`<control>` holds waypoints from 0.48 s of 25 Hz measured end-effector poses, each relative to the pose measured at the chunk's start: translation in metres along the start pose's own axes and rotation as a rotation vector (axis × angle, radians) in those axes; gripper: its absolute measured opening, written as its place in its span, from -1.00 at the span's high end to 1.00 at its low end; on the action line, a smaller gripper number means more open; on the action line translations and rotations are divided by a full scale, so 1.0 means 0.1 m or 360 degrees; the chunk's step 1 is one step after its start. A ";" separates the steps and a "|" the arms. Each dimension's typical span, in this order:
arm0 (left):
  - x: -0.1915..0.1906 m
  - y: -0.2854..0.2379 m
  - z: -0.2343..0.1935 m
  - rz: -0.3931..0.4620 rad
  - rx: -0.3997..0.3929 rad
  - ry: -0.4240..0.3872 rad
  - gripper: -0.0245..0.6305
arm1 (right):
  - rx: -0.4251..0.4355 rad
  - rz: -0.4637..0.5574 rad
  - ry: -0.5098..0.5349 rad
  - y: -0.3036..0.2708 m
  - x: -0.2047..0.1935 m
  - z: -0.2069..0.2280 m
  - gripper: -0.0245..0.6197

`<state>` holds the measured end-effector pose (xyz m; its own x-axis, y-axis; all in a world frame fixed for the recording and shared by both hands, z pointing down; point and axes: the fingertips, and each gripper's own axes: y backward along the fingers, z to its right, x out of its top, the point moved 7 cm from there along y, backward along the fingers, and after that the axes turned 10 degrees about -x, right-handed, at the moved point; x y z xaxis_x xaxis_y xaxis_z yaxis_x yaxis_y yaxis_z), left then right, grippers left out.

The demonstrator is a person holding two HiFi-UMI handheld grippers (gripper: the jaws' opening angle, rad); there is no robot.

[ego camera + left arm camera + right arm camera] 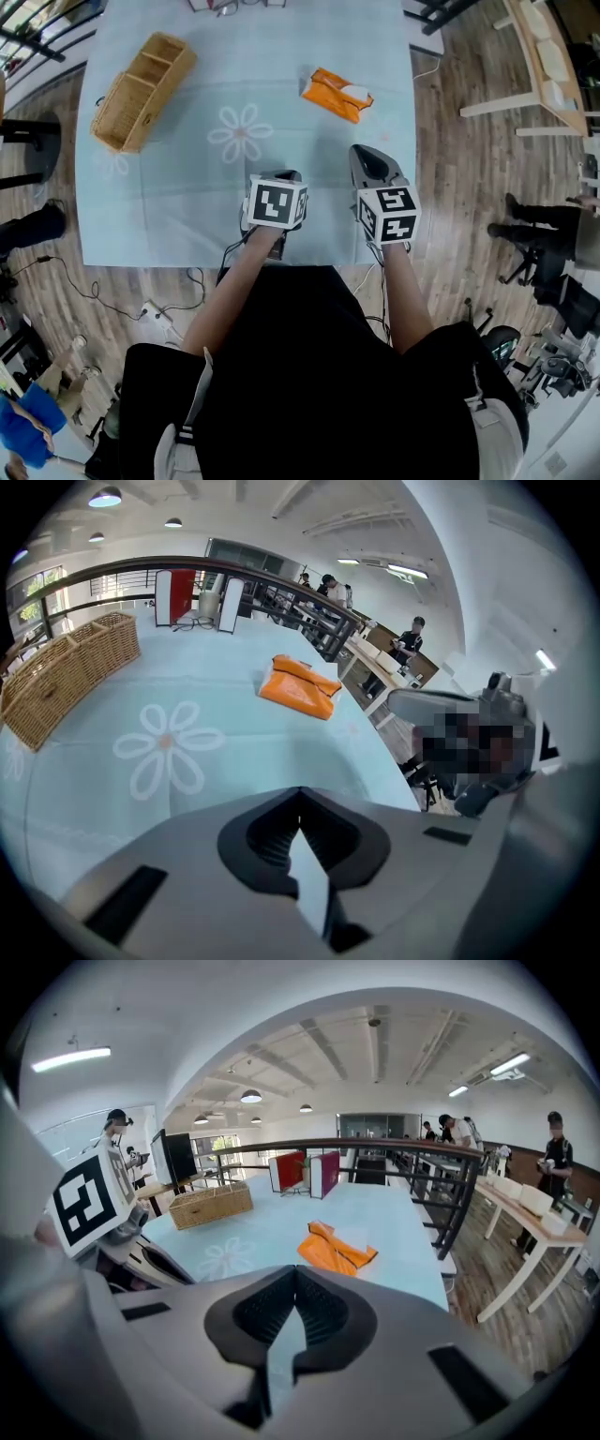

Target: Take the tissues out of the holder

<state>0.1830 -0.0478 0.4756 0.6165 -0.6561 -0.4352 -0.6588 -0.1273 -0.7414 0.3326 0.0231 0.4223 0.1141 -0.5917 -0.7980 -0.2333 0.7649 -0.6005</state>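
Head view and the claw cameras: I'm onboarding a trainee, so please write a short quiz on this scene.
1. Where does the orange tissue pack lie? A floor; B tablecloth; C chair.
2. True or false: the right claw is shut and empty.
3. Fill in: in the head view the wicker basket sits at the tablecloth's far ____ corner.
Key: 1 B; 2 true; 3 left.

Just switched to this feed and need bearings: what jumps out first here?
The bright orange soft tissue pack lies on the pale blue flowered tablecloth, far right. A woven wicker basket sits far left. The left gripper and right gripper are shut and empty at the near edge.
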 end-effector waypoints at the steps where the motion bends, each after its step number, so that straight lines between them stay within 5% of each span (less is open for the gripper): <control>1: -0.01 -0.01 0.03 -0.0005 -0.0004 -0.0012 0.89 | -0.0012 -0.0060 -0.0037 0.02 -0.06 0.00 0.89; 6: -0.11 -0.09 0.23 -0.0019 -0.0012 -0.0060 0.89 | -0.0059 -0.0404 -0.0243 0.13 -0.41 0.02 0.89; 12: -0.27 -0.16 0.41 -0.0033 -0.0004 -0.0094 0.89 | -0.0060 -0.0558 -0.0331 0.29 -0.63 -0.02 0.89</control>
<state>0.1945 0.0028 0.4783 0.6546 -0.6080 -0.4492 -0.6465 -0.1423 -0.7495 0.3170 0.0822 0.4550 0.3851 -0.7479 -0.5407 -0.1805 0.5136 -0.8388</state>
